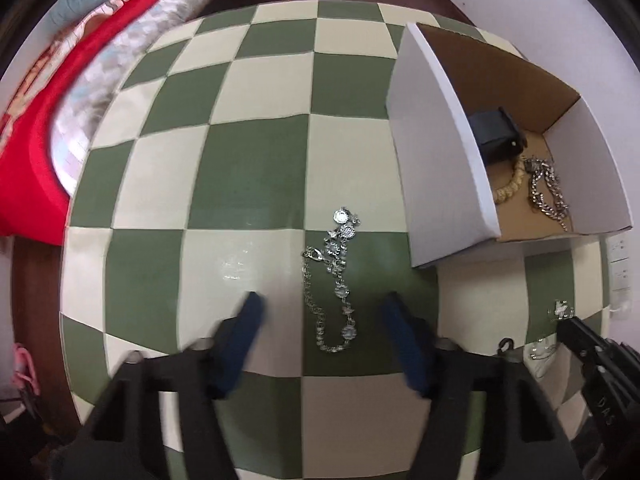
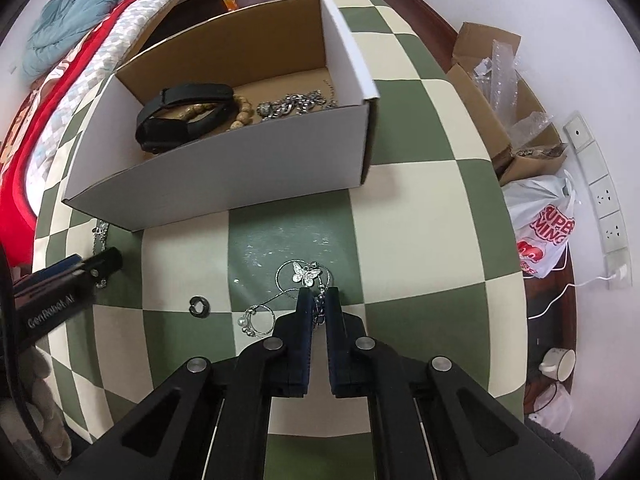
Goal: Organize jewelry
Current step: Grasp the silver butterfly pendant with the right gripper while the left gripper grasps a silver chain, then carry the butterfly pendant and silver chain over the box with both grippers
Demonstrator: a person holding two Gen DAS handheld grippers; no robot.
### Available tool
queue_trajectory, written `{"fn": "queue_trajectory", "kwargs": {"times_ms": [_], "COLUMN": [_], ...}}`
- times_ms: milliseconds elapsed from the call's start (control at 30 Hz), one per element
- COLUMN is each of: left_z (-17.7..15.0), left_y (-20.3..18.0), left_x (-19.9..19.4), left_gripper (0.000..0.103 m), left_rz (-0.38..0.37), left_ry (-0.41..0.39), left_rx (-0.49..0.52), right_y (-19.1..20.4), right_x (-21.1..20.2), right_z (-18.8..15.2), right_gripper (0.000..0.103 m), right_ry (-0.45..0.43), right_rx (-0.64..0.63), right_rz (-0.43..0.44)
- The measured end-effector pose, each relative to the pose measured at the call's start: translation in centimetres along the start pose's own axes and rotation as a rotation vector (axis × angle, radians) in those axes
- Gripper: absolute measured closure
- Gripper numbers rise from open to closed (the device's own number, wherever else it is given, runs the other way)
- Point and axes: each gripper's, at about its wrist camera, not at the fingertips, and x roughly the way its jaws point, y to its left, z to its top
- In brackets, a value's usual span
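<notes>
A silver crystal chain (image 1: 334, 280) lies on the checked table between the blue fingers of my left gripper (image 1: 322, 304), which is open just above it. My right gripper (image 2: 318, 294) is shut on the thin chain of a butterfly necklace (image 2: 305, 273), whose pendant rests on a green square just past the fingertips. A white cardboard box (image 2: 224, 176) stands behind it, holding a black band (image 2: 180, 116), a beaded bracelet (image 2: 240, 114) and a chunky silver chain (image 2: 296, 104). The box (image 1: 432, 152) also shows in the left wrist view, at the right.
A small black ring (image 2: 199, 306) and a pearl piece (image 2: 250, 322) lie left of my right gripper. A bed with red bedding (image 1: 36, 128) lies along the table's far left side. Off the right edge sit an open carton (image 2: 516, 120), a plastic bag (image 2: 548, 228) and wall sockets (image 2: 600, 200).
</notes>
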Motion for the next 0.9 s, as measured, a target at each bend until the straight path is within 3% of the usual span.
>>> {"fn": "queue_trajectory", "kwargs": {"times_ms": [67,167,267,300,567,900], "left_z": [0.0,-0.6,-1.8,-2.3,-5.9,-4.8], "left_y": [0.3,1.6,2.5,2.8,3.7,1.4], "left_x": [-0.4,-0.7,-1.3,-1.6,-5.7,-11.2], "left_gripper": [0.1,0.102,0.103,0.103,0.103,0.103], "left_rz": [-0.003,-0.049,-0.057,-0.061,-0.095,-0.159], "left_ry": [-0.003,0.013,0.02,0.021,-0.003,-0.1], "left_rx": [0.002,-0.039,-0.065,-0.074,-0.092,-0.065], "right_y": [-0.3,-1.0,-1.5,-1.7,-2.9,-2.7], "right_x": [0.0,-0.2,-0.6,-0.8,-4.1,-10.3], "right_z": [0.0,-0.2,-0.5,-0.7,-1.2,-1.2], "right_gripper": [0.097,0.097,0.098,0.103,0.103,0.103], "right_ry": [0.003,0.004,-0.002,-0.005,-0.061,-0.138], "right_rx": [0.009,0.021,0.031,0.035,0.076,0.086], "right_rz": [0.002,0.006,0.017,0.024,0.107,0.219]}}
